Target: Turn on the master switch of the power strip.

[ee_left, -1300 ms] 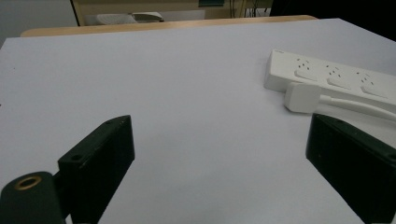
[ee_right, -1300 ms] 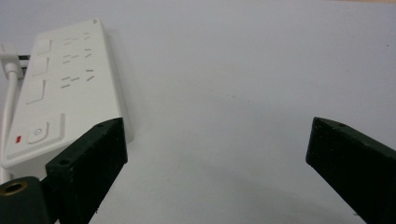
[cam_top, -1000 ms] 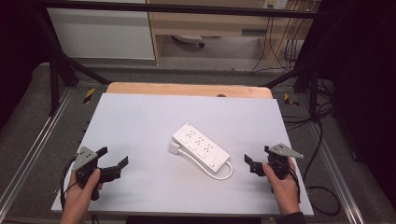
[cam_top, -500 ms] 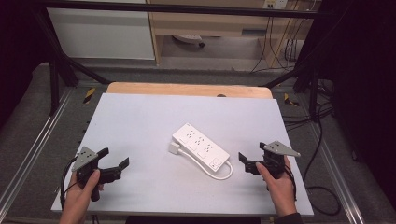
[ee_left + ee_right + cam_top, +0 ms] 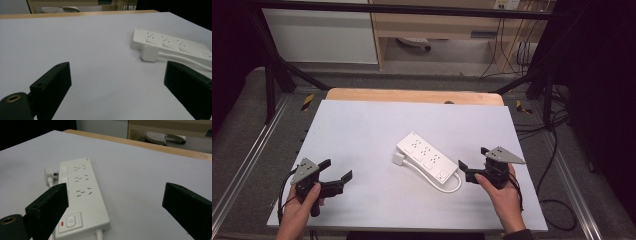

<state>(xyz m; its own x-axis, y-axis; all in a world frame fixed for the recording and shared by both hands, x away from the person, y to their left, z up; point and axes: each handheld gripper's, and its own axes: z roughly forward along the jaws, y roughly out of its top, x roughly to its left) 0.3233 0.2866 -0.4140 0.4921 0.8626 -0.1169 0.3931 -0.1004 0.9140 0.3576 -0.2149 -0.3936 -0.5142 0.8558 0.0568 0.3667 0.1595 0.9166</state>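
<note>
A white power strip (image 5: 427,161) lies slantwise in the middle of the white table (image 5: 362,125), its own plug (image 5: 398,159) resting beside its near-left side and its cord looping at the switch end (image 5: 453,186). My right gripper (image 5: 473,159) is open, its fingers just right of the switch end and not touching it. In the right gripper view the strip (image 5: 80,195) lies in front of the left jaw of the right gripper (image 5: 117,202). My left gripper (image 5: 337,169) is open at the front left, well apart from the strip (image 5: 172,43) and plug (image 5: 149,53).
A strip of wooden tabletop (image 5: 412,96) shows at the far edge. Black frame posts (image 5: 272,75) stand at both sides, and cables (image 5: 557,150) trail over the floor on the right. A cabinet (image 5: 322,35) stands behind the table.
My right gripper has moved left and a little forward, up to the strip's switch end. The left gripper has barely shifted, and the strip lies where it was.
</note>
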